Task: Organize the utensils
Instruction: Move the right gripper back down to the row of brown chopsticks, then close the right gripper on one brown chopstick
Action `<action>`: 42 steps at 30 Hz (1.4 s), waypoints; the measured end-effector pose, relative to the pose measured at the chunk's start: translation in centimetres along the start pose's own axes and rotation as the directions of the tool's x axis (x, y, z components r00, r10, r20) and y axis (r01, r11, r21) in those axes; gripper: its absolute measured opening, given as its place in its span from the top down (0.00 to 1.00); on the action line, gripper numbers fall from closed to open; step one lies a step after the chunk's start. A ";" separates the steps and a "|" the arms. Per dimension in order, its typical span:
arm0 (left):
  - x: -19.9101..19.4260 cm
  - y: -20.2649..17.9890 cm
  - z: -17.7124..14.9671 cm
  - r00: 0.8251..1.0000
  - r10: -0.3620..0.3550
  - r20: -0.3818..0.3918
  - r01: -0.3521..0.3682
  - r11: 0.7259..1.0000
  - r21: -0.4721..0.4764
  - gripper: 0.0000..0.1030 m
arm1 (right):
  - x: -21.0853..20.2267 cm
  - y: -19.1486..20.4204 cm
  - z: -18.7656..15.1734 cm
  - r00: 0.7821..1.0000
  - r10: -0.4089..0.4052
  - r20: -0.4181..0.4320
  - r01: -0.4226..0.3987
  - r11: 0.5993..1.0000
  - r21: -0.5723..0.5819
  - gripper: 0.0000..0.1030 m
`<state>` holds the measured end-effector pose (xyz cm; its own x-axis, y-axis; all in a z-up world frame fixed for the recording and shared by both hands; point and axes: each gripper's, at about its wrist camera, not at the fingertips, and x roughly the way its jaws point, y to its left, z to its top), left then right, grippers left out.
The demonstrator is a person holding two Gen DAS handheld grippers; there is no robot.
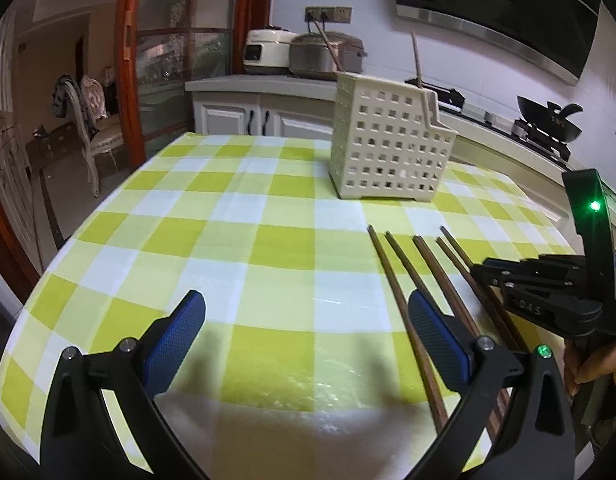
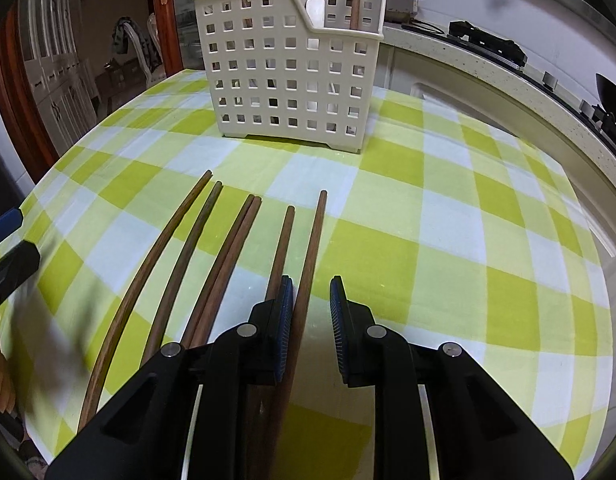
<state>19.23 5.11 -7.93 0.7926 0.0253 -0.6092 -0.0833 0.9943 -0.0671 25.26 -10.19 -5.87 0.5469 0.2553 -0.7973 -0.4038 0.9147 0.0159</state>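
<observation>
While the left wrist view looks across the checked tablecloth, the left gripper hangs wide apart, nothing between its blue pads. Brown chopsticks lie beside its right finger; the perforated white caddy stands beyond them, one stick upright inside.

Right wrist view: right gripper part-open, low over the cloth, straddling the rightmost chopstick, which runs along the left pad; contact unclear. Five more chopsticks fan out leftward. Caddy stands just beyond their tips.
</observation>
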 end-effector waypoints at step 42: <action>8.7 -7.7 2.1 0.968 0.029 -0.251 0.008 0.989 0.146 0.89 | 0.1 -2.2 0.3 0.997 0.064 -0.053 -0.064 0.998 -0.003 0.90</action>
<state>28.00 -2.13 -11.06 0.6131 0.0276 -0.7895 0.0116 0.9990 0.0439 26.43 -12.10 -5.76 0.4803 0.2960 -0.8256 -0.4405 0.8954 0.0648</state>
